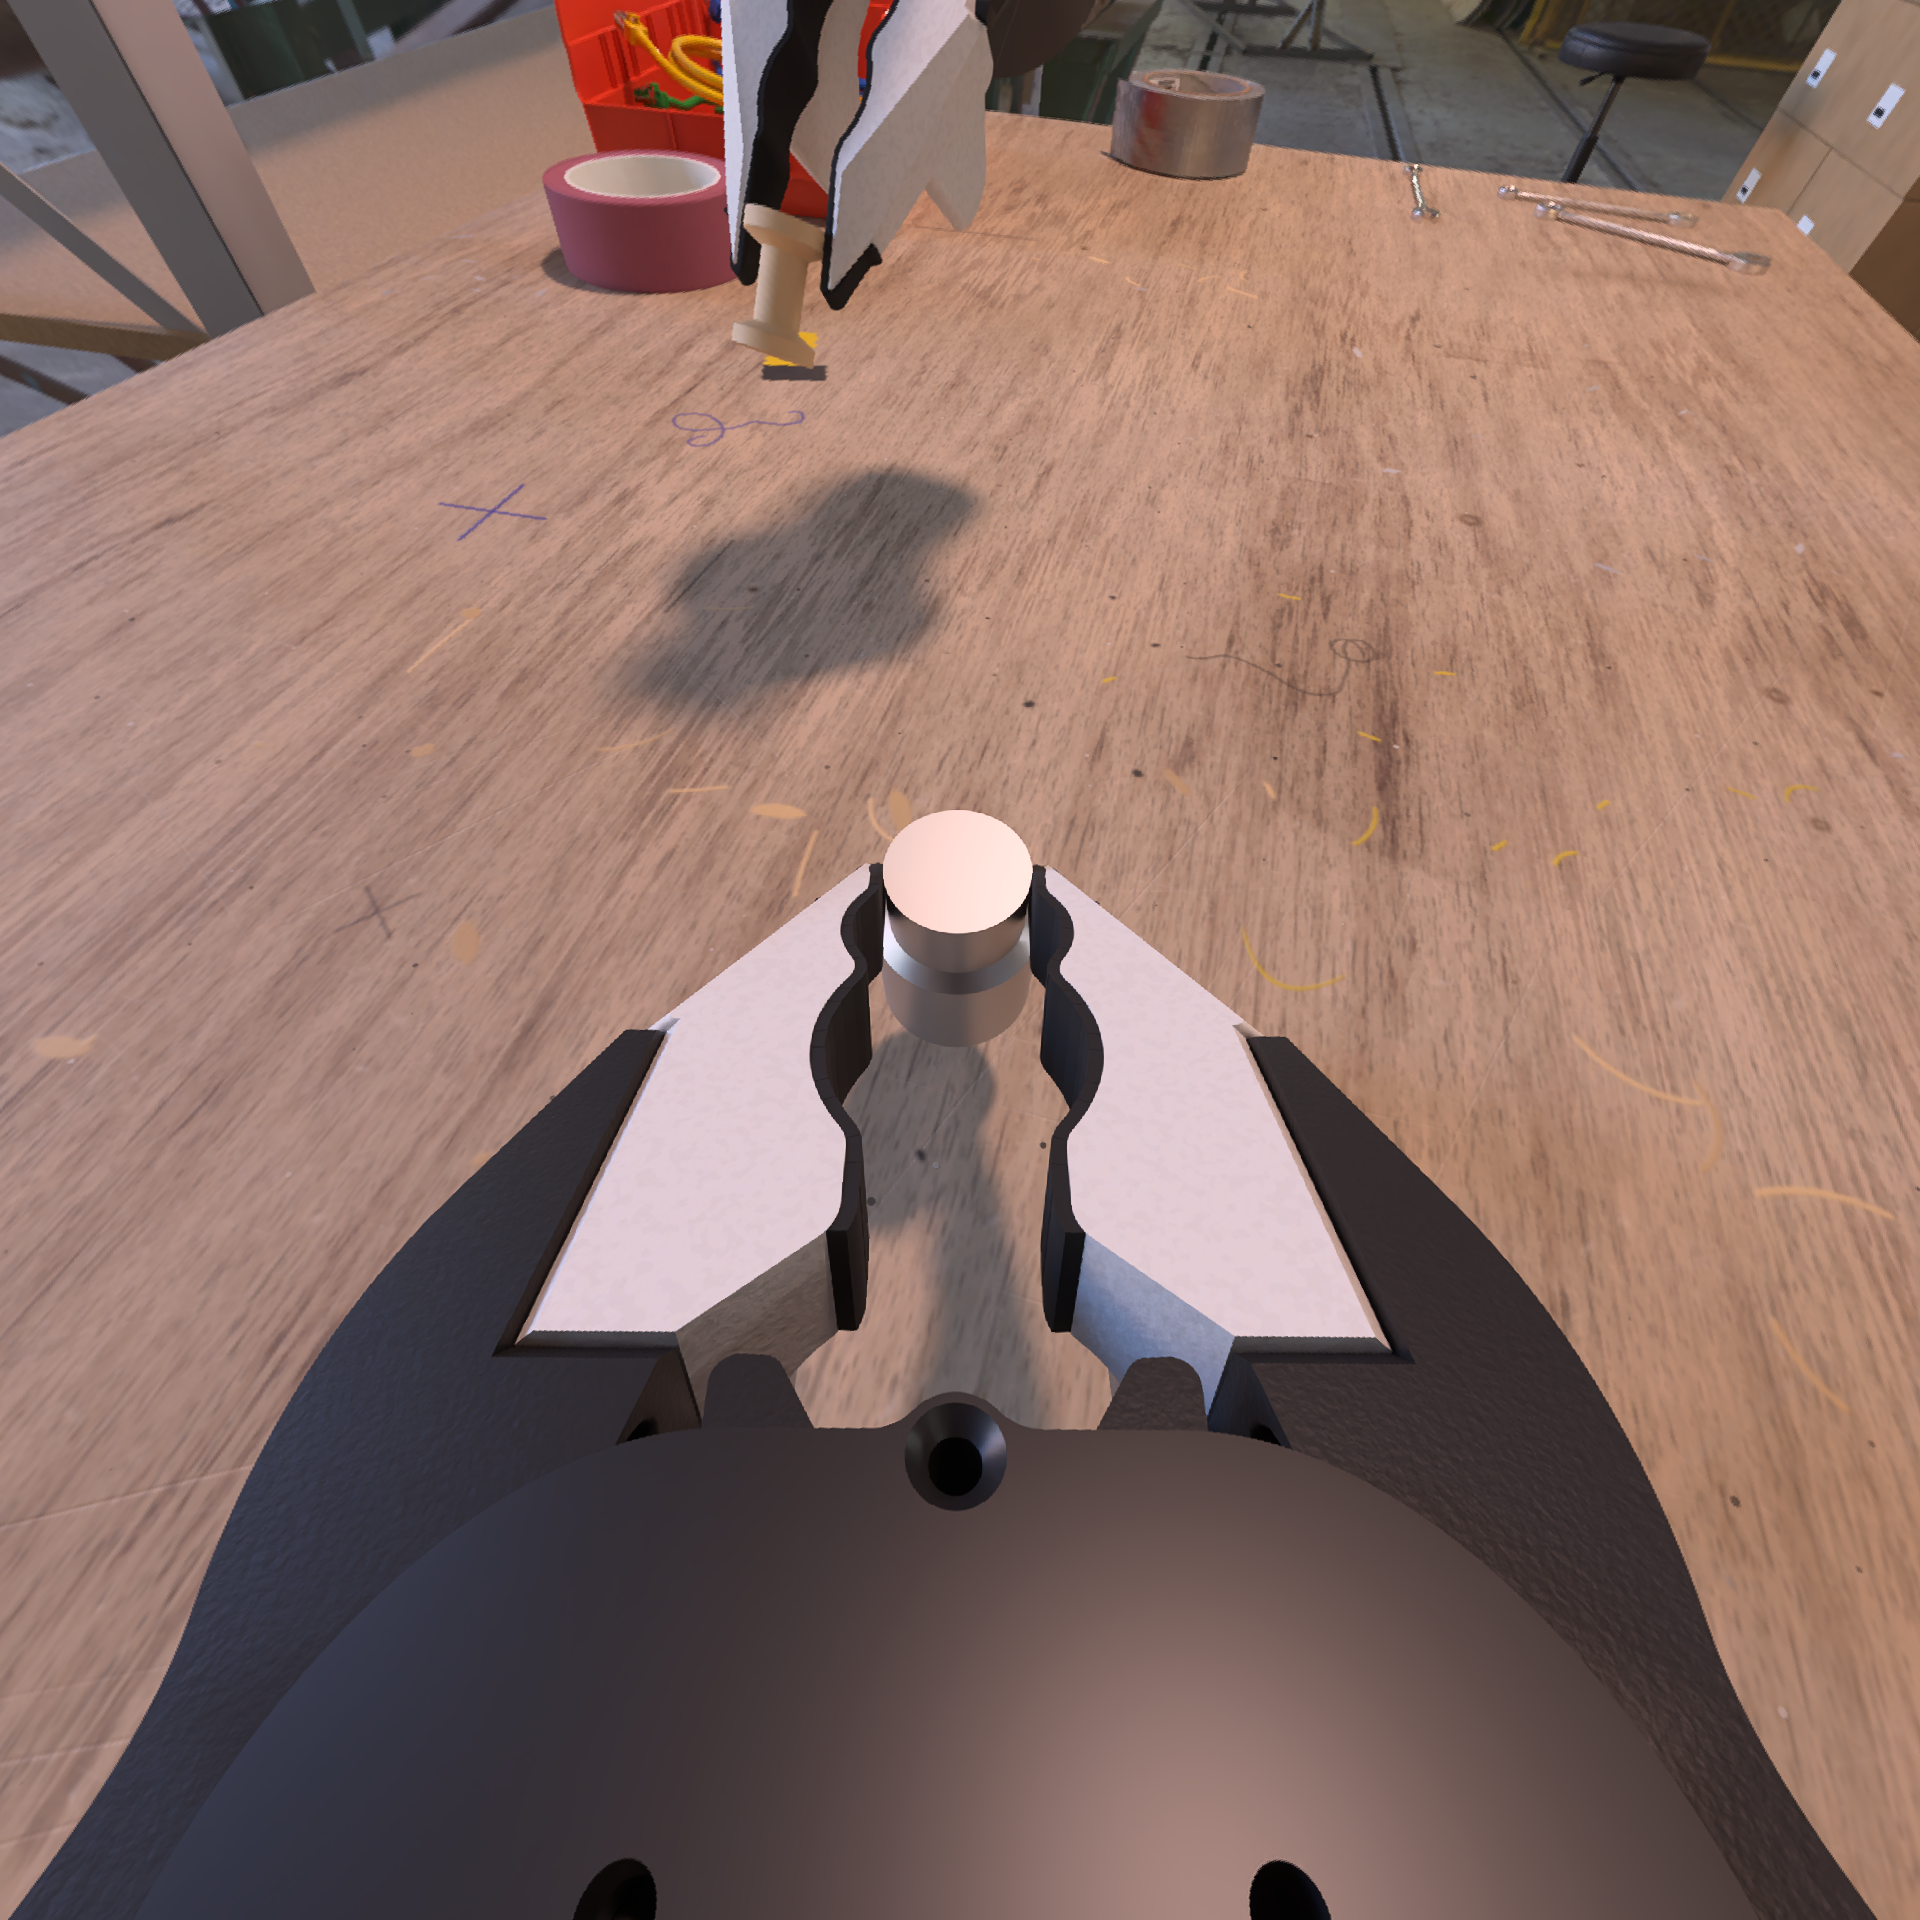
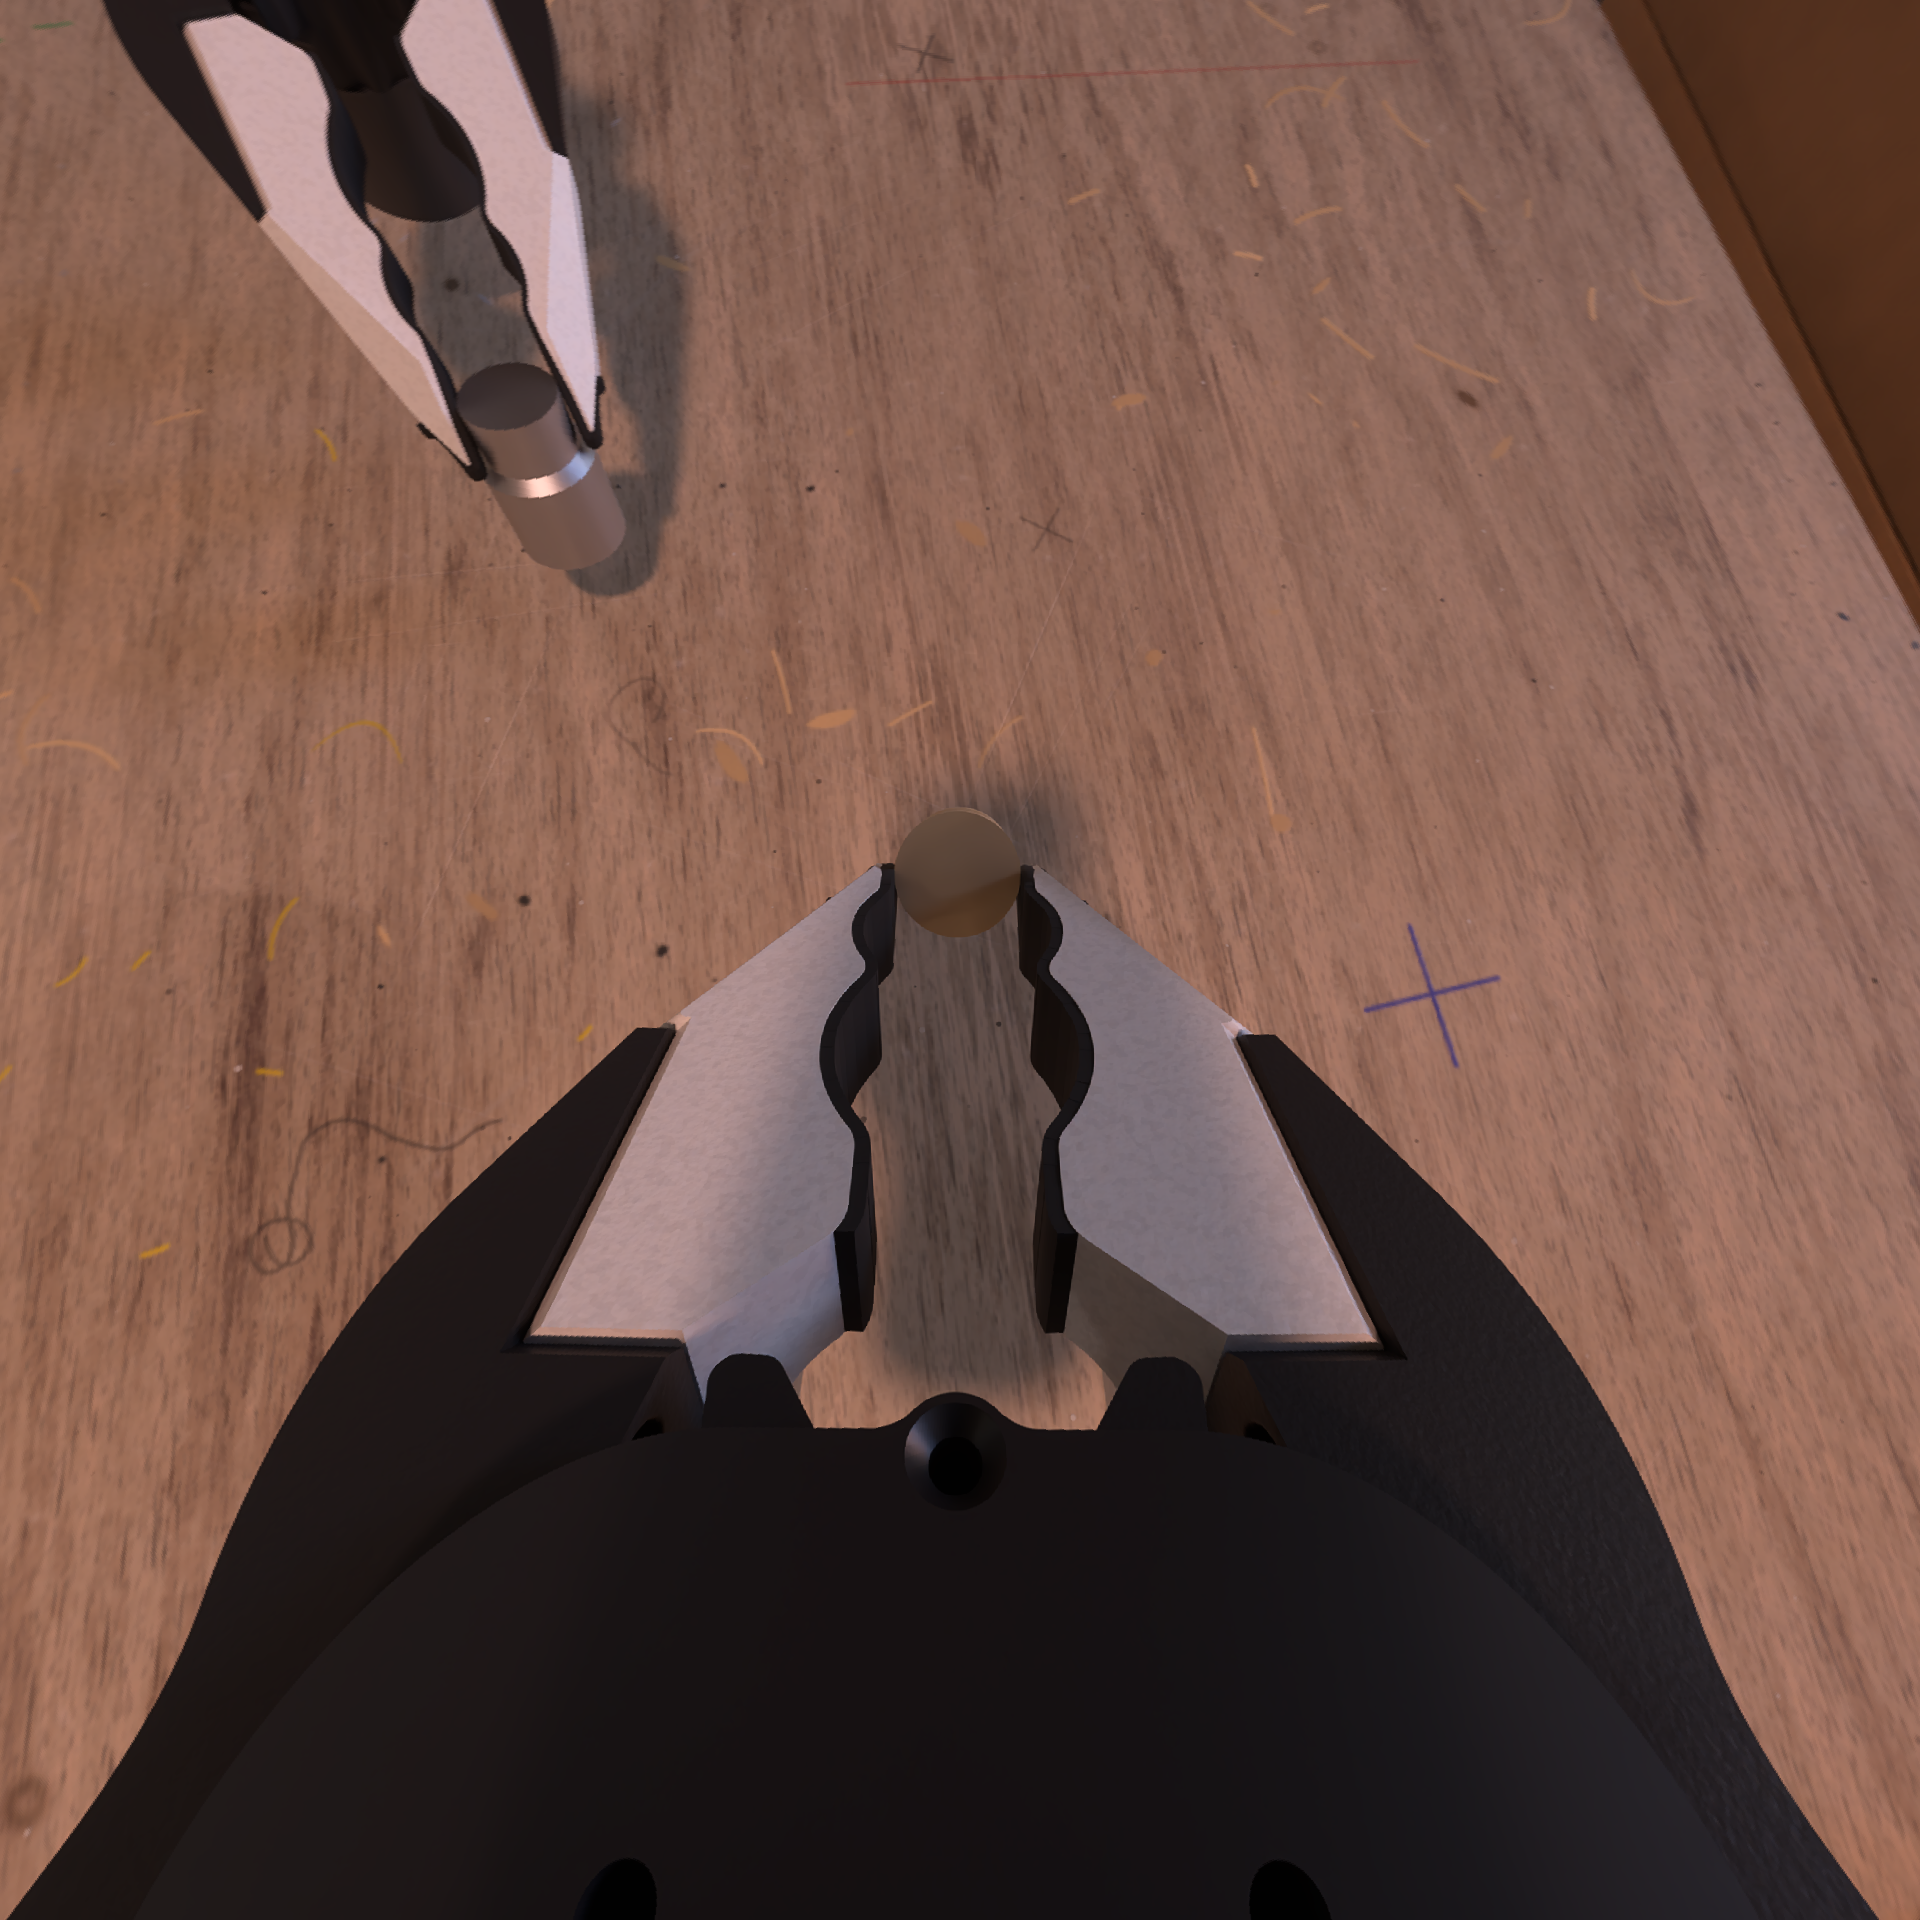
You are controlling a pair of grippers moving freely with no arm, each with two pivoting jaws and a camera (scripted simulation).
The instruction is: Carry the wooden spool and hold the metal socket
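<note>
My left gripper [image 1: 956, 894] is shut on the metal socket [image 1: 956, 935], a short shiny cylinder held upright at its fingertips just above the wooden table [image 1: 1351, 623]. The right wrist view shows the same gripper [image 2: 525, 431] and socket [image 2: 545, 478] at its upper left. My right gripper [image 2: 956, 883] is shut on the wooden spool [image 2: 956, 871], seen end-on as a tan disc between its tips. In the left wrist view this gripper [image 1: 795, 270] hangs at the far side and holds the pale spool [image 1: 777, 291] by its top, off the table.
A pink tape roll [image 1: 639, 218] and a red bin [image 1: 644, 83] with coloured cords stand at the far left. A grey tape roll [image 1: 1184, 123] stands far middle, wrenches [image 1: 1642, 223] lie far right. A small yellow marker [image 1: 792, 358] lies under the spool. The table edge [image 2: 1766, 260] runs at right.
</note>
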